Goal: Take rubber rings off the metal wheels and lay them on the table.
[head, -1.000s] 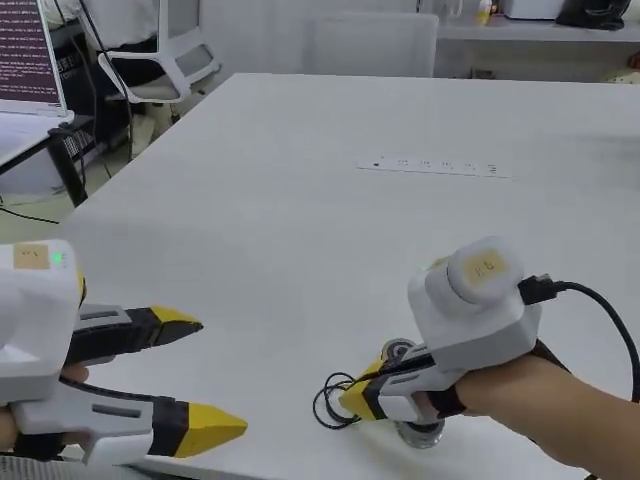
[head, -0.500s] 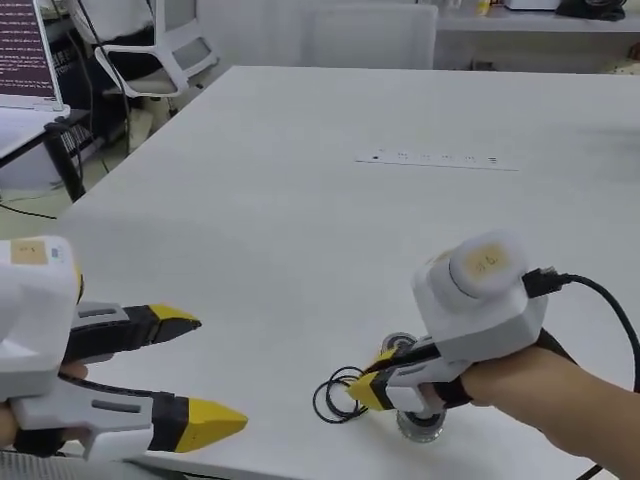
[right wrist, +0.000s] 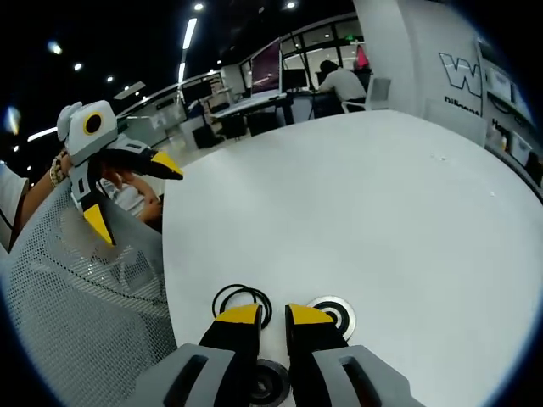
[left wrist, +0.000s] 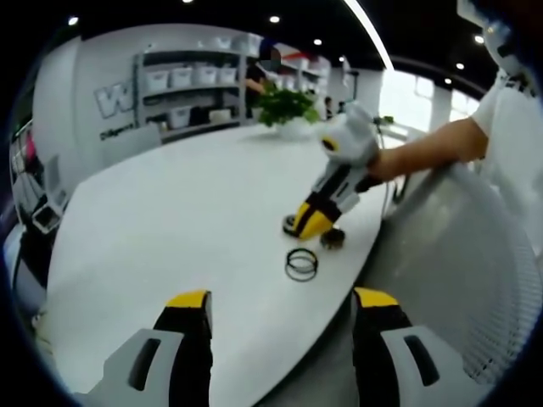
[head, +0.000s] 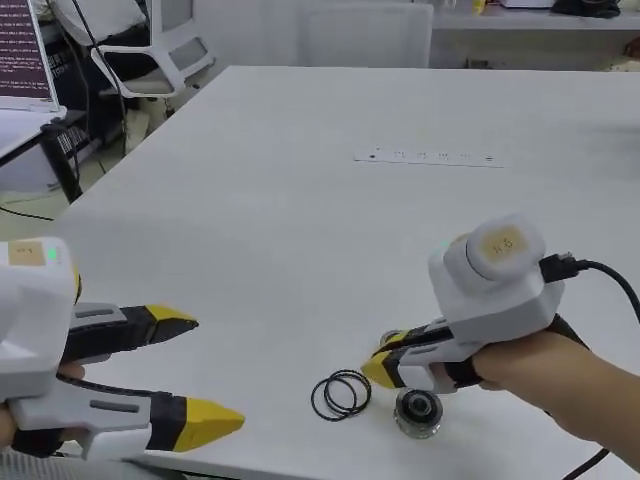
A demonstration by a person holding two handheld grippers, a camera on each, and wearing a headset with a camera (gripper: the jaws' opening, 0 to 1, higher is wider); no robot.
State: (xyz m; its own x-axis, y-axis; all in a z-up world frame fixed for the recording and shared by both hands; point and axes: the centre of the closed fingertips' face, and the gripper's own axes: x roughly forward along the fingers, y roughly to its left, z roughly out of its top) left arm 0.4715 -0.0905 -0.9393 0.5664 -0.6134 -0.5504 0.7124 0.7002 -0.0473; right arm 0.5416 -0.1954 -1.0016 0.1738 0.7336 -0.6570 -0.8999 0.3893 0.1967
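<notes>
Two or three thin black rubber rings [head: 340, 393] lie overlapping on the white table [head: 300, 200]. Just right of them stands a small metal wheel [head: 417, 412]. My right gripper [head: 383, 369] hovers above and between rings and wheel, its jaws only a narrow gap apart and holding nothing. In the right gripper view the rings [right wrist: 242, 301] lie left of the right gripper [right wrist: 273, 314]. One wheel [right wrist: 333, 312] sits to its right and another wheel [right wrist: 267, 377] lies under the jaws. My left gripper [head: 198, 370] is wide open at the near left, off the rings [left wrist: 300, 264].
The table's near edge runs just below the rings. A power strip [head: 430, 157] lies mid-table. Chairs [head: 150, 60] and a desk with a monitor [head: 25, 50] stand at far left, and shelves [head: 530, 20] line the back wall. A mesh chair back [right wrist: 76, 297] is beside the table.
My right gripper has drawn back to the right, away from the rings, which now lie free on the table. The wheel beneath it is uncovered. The left gripper stayed put.
</notes>
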